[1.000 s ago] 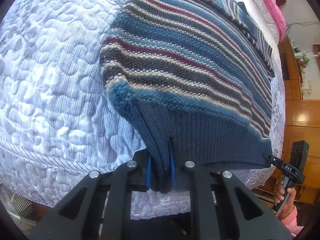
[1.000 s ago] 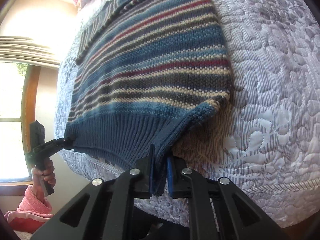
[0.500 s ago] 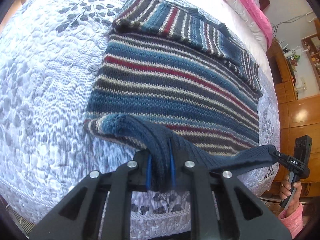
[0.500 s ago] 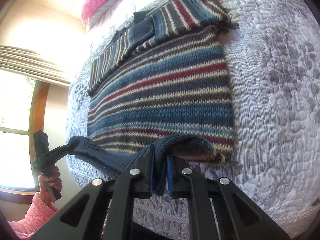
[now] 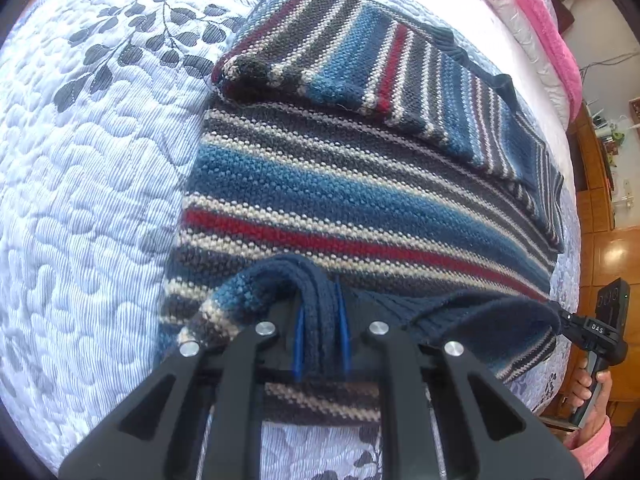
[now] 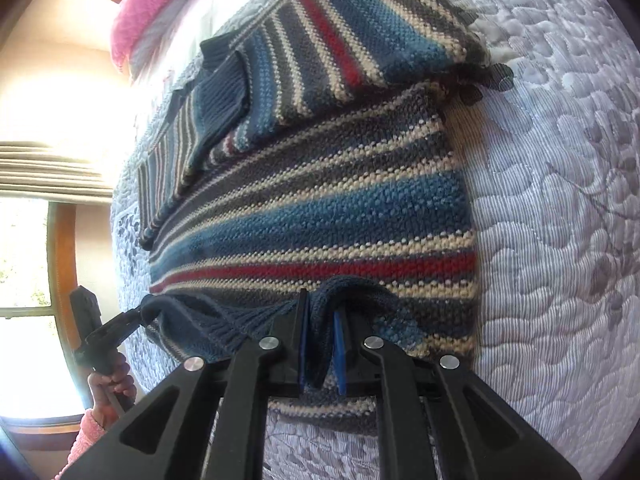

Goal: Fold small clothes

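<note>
On the left, our left gripper (image 5: 320,336) is clamped on the navy ribbed hem (image 5: 320,300) of the striped sweater (image 5: 340,208), at the corner nearest the bare quilt (image 5: 80,200). The knit bunches thickly between the blue pads, and the hem is lifted and turned back over the sweater's body.

Moving to the middle, the sweater lies flat on the quilted bedspread, stripes running across. Its sleeves (image 5: 360,68) are already folded across the upper part, so we judge that stage done. The hem spans between our two grippers, hanging in a slack curve above the lower stripes.

On the right, our right gripper (image 6: 320,344) is likewise closed on the hem at the opposite corner, fabric pinched between its pads.

We judge the bottom-to-top fold to be about halfway: the hem is raised but not yet laid over the sleeves. What remains is carrying it up, setting it down evenly, letting go, and perhaps one more fold.
</note>
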